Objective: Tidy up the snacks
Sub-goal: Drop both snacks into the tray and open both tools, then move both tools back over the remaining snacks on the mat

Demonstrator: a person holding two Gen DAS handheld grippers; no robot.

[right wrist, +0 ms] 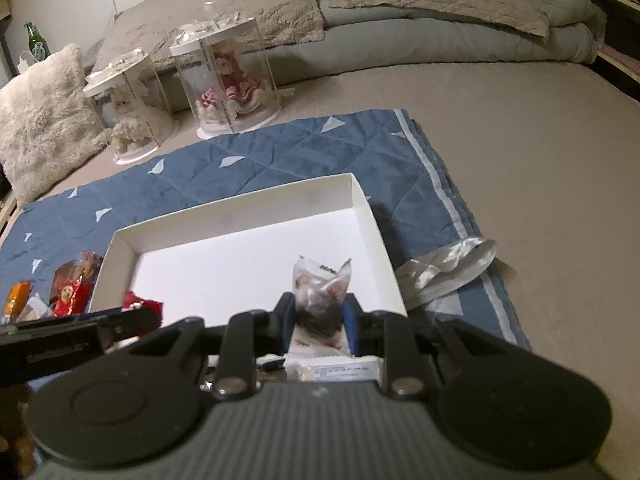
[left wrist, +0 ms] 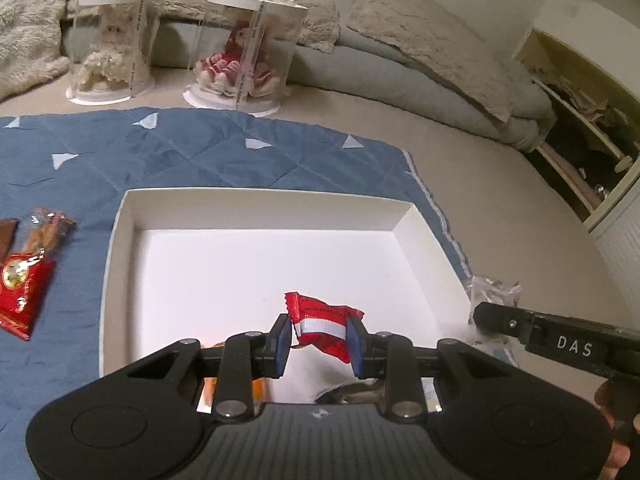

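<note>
Pictured over white box [left wrist: 256, 208] on blue quilt [left wrist: 200, 152]: left gripper [left wrist: 320, 338] clenched on red-and-white snack packet [left wrist: 322, 326], right gripper [right wrist: 318, 320] clenched on clear packet of dark snack [right wrist: 320, 292]. Both packets held above box's near edge, toward 6 o'clock. More wrapped snacks [left wrist: 28, 276] left on quilt at 9 o'clock. Step in hand, seemingly: delivery into box. Next: lowering and releasing, side by side.
</note>
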